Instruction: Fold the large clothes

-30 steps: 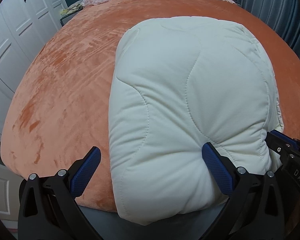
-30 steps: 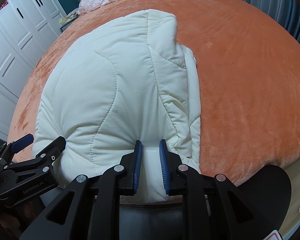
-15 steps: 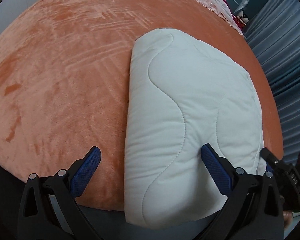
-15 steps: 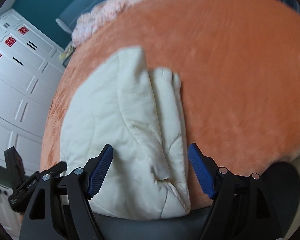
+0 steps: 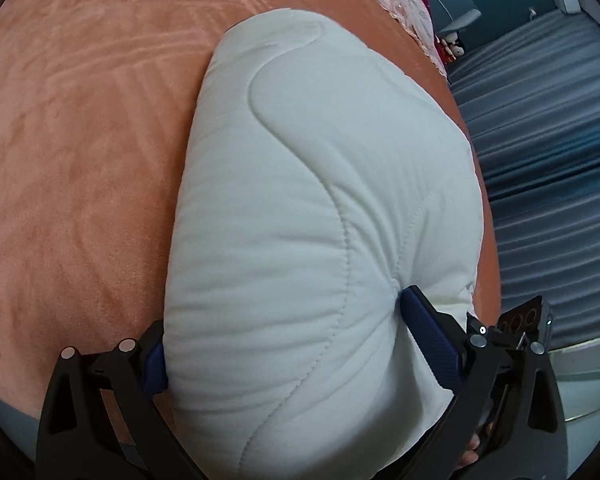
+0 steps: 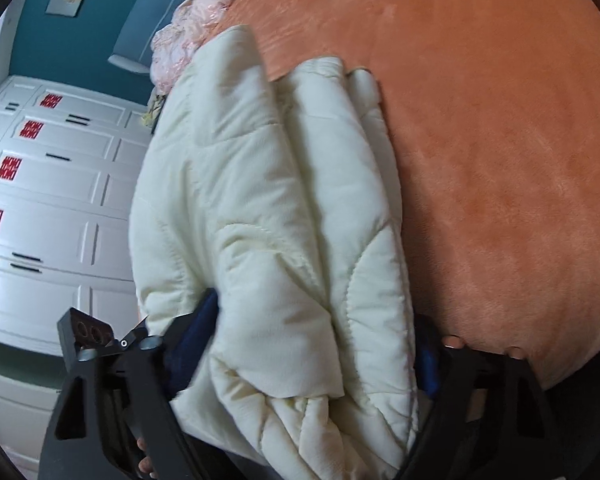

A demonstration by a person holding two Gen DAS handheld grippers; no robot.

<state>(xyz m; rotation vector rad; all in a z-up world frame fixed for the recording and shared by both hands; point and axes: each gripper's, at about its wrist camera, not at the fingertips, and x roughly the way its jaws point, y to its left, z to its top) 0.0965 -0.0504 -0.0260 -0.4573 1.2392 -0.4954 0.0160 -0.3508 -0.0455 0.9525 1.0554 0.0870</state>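
The cream quilted jacket [image 5: 320,220] is lying on the orange bedspread [image 5: 80,140], already folded into a thick bundle. The left gripper [image 5: 292,344] and right gripper [image 6: 312,344] have just been closing, each now squeezing the bundle's near end between its pads. Judging by this, only a last fold or lifting away is remaining.

The near edge of the bed [image 5: 80,160] is blocked by the folded cream quilted coat [image 5: 320,220]; open orange bedspread is left on both sides; passage is closed by the wardrobe [image 6: 52,200] and grey curtains [image 5: 540,160].
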